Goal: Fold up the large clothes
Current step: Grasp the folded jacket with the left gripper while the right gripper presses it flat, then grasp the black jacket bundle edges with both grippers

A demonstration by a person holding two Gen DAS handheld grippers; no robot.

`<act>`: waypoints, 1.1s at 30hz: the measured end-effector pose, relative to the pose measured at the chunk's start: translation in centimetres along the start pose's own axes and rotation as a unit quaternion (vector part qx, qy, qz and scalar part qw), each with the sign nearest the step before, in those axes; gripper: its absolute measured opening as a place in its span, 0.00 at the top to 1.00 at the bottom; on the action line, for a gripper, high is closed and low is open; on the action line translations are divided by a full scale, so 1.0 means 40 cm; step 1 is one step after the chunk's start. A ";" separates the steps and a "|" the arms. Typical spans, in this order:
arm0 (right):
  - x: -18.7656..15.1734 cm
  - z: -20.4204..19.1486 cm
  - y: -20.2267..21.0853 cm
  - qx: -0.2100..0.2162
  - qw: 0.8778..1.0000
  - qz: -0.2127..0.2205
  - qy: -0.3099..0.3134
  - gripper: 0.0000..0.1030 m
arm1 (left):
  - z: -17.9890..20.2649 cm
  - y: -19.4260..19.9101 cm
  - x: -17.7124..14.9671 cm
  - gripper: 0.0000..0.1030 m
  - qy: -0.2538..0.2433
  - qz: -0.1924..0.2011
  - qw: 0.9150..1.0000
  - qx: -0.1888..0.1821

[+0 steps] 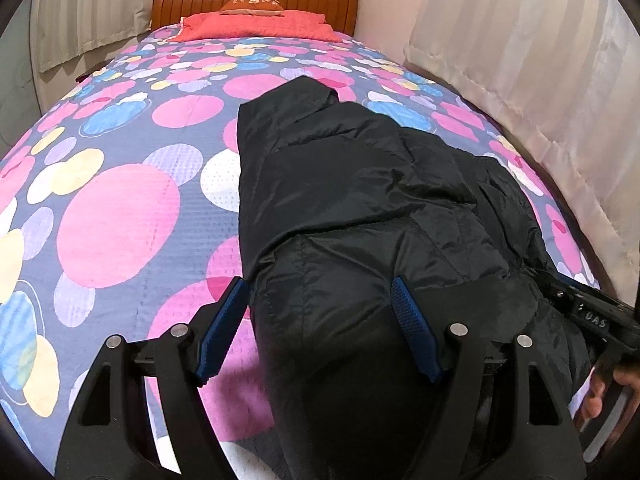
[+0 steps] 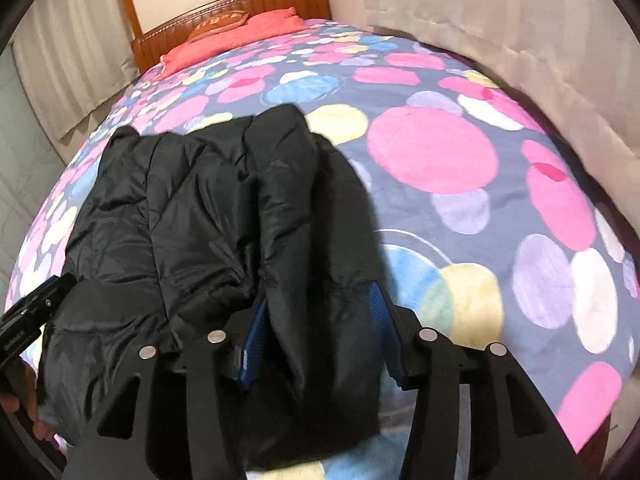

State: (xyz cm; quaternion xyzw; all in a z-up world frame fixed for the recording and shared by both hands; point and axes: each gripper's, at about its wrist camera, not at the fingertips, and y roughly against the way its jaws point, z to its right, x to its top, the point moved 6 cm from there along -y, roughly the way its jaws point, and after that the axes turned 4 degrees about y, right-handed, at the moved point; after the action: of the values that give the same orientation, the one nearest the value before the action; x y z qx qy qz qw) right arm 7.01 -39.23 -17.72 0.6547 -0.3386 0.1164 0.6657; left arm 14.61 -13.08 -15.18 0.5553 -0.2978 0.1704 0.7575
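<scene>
Nearest the foot edge of the bed [image 1: 120, 216], both tools sit at the hem end of a black puffer jacket [image 1: 360, 200]. The left hand-held gripper [image 1: 320, 320] has its 2 blue pads spread wide, with the jacket's near-left corner bulging up between them; the pads look apart from the fabric rather than pinching it, so I judge it released. The right hand-held gripper [image 2: 316, 328] straddles a thick ridge of the jacket [image 2: 224, 208], with 1 pad on each side of it. The gap looks filled with padding, yet that view is blurred and I cannot tell whether it truly clamps or merely brackets the cloth.

Further up, the jacket lies lengthwise along the right half of the bed as a narrowed strip. Its sides look turned in over the body and no sleeve lies spread to either side, so the lengthwise fold seems done. The surface is lumpy and the layers are uneven. The hood end points toward the headboard [image 1: 256, 0].

What seems left: gripping the hem, carrying it up toward the hood to halve the strip, then flattening the bundle. Beyond lie a red pillow [image 1: 256, 26] and a small cushion [image 1: 252, 4].
</scene>
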 end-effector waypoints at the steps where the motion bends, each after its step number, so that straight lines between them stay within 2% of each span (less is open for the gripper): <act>1: 0.003 -0.004 0.011 -0.007 1.000 0.005 0.004 0.52 | -0.001 0.004 0.002 0.29 0.001 0.000 1.000 0.000; 5: 0.048 -0.050 0.085 -0.037 0.997 0.046 0.039 0.52 | 0.000 0.033 0.030 0.29 0.017 0.010 1.000 -0.011; 9: 0.115 -0.108 0.147 -0.010 0.995 0.089 0.046 0.52 | 0.010 0.051 0.079 0.29 0.021 0.026 0.999 -0.015; 11: 0.159 -0.140 0.142 0.002 0.994 0.098 0.054 0.53 | 0.021 0.048 0.104 0.29 0.020 0.033 0.999 -0.010; 14: 0.197 -0.175 0.100 0.015 0.994 0.095 0.057 0.53 | 0.045 0.036 0.142 0.28 0.025 0.043 0.999 -0.011; 18: 0.220 -0.198 0.013 0.000 0.995 0.077 0.066 0.54 | 0.079 -0.010 0.159 0.28 0.019 0.037 0.999 -0.007; 25: 0.179 -0.161 -0.109 -0.018 0.998 0.036 0.057 0.54 | 0.081 -0.123 0.129 0.28 0.024 -0.009 1.000 0.009; 33: 0.139 -0.144 -0.193 -0.014 0.998 0.025 0.053 0.54 | 0.080 -0.194 0.106 0.20 0.011 -0.025 1.000 0.016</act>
State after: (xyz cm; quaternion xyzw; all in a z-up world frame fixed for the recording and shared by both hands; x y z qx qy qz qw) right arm 17.48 -36.23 -20.01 0.6292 -0.3207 0.1630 0.6890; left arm 21.60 -18.91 -17.55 0.5725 -0.2726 0.1623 0.7560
